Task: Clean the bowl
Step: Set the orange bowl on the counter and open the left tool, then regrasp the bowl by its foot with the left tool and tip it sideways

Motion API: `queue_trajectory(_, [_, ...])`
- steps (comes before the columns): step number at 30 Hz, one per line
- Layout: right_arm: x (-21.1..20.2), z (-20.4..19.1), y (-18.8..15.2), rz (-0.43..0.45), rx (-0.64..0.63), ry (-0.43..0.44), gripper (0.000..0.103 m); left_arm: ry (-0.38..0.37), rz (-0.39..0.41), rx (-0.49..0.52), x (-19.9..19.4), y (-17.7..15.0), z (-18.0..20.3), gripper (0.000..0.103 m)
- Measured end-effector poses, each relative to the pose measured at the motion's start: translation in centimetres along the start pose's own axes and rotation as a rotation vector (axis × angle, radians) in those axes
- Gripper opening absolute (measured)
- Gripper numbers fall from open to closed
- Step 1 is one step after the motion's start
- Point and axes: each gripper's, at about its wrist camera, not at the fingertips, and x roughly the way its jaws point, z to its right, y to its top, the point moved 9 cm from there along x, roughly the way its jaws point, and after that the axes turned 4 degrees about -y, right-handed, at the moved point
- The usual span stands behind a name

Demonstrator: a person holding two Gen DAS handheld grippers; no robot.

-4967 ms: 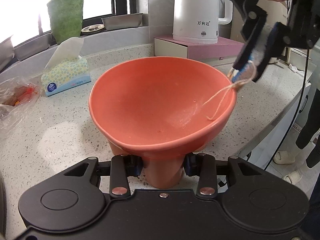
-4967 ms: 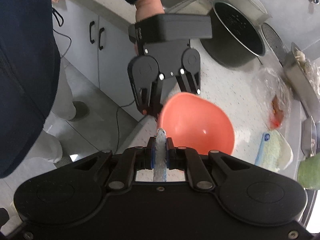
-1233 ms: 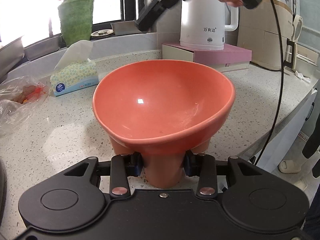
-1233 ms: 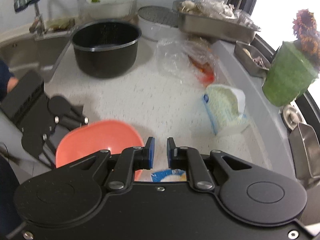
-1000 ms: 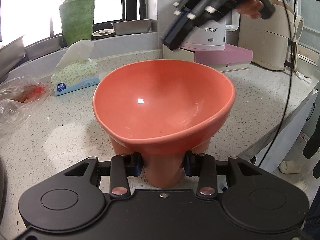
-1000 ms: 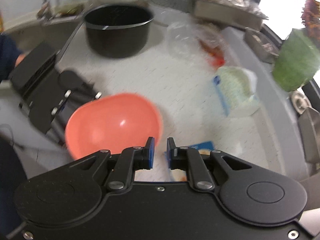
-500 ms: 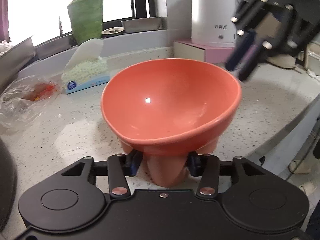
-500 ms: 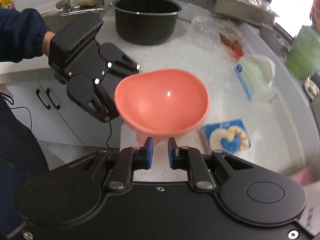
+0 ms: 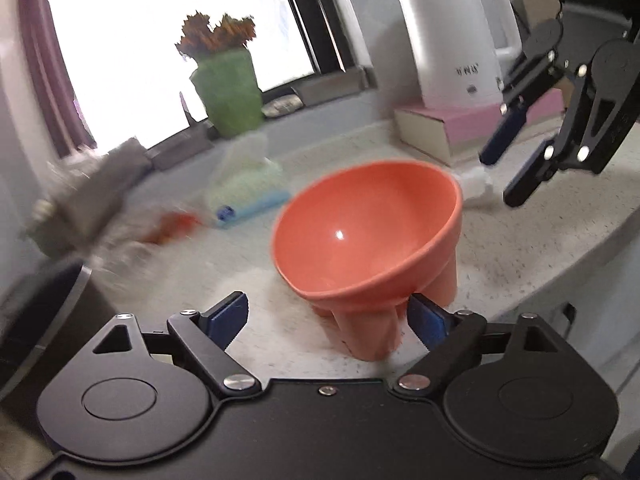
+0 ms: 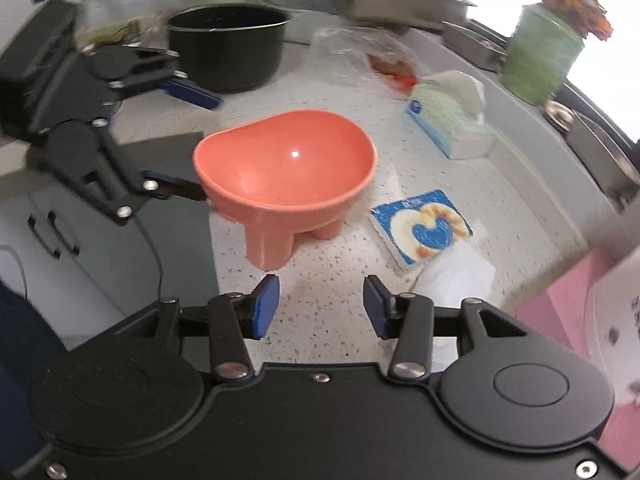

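Note:
A coral-pink footed bowl [image 9: 368, 236] [image 10: 286, 164] stands on the speckled counter [image 10: 332, 320] near its front edge, and its inside looks bare. My left gripper [image 9: 328, 314] [image 10: 206, 147] straddles the bowl's foot with jaws opening. One pad is well clear and the other sits just beside the foot. My right gripper [image 10: 320, 300] [image 9: 503, 178] hovers on the far side of the bowl, jaws opening with nothing between them. A blue and white sponge cloth [image 10: 422, 232] lies flat on the counter right of the bowl.
A tissue box [image 10: 448, 120], a clear bag [image 10: 384, 56], a black pot [image 10: 228, 48] and a green vase [image 10: 536, 56] ring the bowl. A white kettle [image 9: 456, 40] stands on a pink box [image 9: 452, 128]. The counter drops off to cupboards [image 10: 52, 232] beside the bowl.
My left gripper let go of the bowl's foot, spread wide and drew back. My right gripper swung round the bowl, dropped lower and opened. The bowl stays on the counter.

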Motion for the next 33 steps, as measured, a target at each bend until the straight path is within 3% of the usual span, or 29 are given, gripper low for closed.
queue_trajectory(4, [-0.1, -0.2, -0.3, 0.019, 0.039, -0.003, 0.053, -0.015, -0.005, 0.228, -0.6, 1.6, 2.6, 0.087])
queue_trajectory(8, [-0.4, -0.6, -0.2, 0.045, 0.057, -0.002, 0.053, -0.071, -0.092, 0.638, 1.8, 1.6, 6.1, 0.087])
queue_trajectory(13, [-0.8, -0.6, -0.3, 0.067, 0.059, -0.036, 0.053, -0.122, -0.191, 0.812, 5.7, 1.0, 7.3, 0.085])
queue_trajectory(15, [-0.9, -0.6, -0.7, 0.071, 0.042, -0.056, 0.053, -0.14, -0.228, 0.866, 7.0, 0.6, 7.7, 0.071])
queue_trajectory(17, [-1.0, -0.6, -1.0, 0.071, 0.037, -0.065, 0.054, -0.153, -0.268, 0.904, 7.9, -0.2, 7.7, 0.017])
queue_trajectory(21, [-1.2, -0.2, -1.4, 0.081, 0.061, -0.077, 0.056, -0.151, -0.284, 0.856, 8.4, -0.8, 7.4, 0.013])
queue_trajectory(24, [-1.1, 0.4, -1.5, 0.085, 0.084, -0.093, 0.063, -0.155, -0.272, 0.761, 8.3, -0.6, 6.6, 0.014])
queue_trajectory(28, [-0.7, 1.0, -1.4, 0.084, 0.093, -0.107, 0.064, -0.144, -0.237, 0.536, 7.8, 1.2, 4.7, 0.014])
queue_trajectory(33, [0.4, 1.6, -0.3, 0.085, 0.085, -0.135, 0.069, -0.119, -0.176, 0.144, 6.6, 2.8, 1.4, 0.013])
